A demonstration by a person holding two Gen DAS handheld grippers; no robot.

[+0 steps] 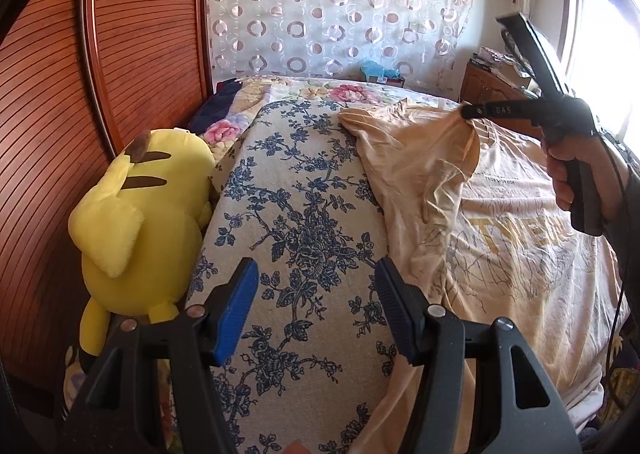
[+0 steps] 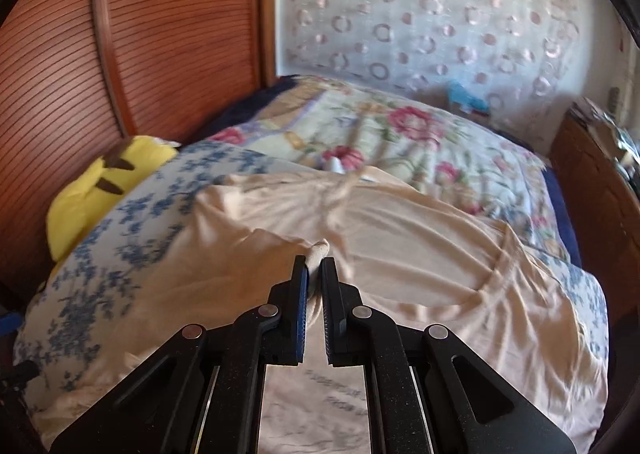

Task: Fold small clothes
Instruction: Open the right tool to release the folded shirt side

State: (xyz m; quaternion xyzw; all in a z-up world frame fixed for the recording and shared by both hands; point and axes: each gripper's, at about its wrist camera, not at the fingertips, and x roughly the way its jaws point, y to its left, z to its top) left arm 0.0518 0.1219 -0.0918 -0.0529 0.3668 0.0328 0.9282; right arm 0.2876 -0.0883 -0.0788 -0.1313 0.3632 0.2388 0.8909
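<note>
A pale peach T-shirt with a yellow print lies spread on a blue-flowered cushion on the bed. My left gripper is open and empty, hovering over the cushion just left of the shirt's edge. My right gripper is shut on a pinch of the shirt's shoulder and lifts it off the bed. In the right wrist view the right gripper clamps a bunched fold of the shirt between its pads.
A yellow plush toy lies at the cushion's left against the wooden headboard. A flowered quilt covers the bed beyond. A wooden bedside cabinet with clutter stands at the far right by a bright window.
</note>
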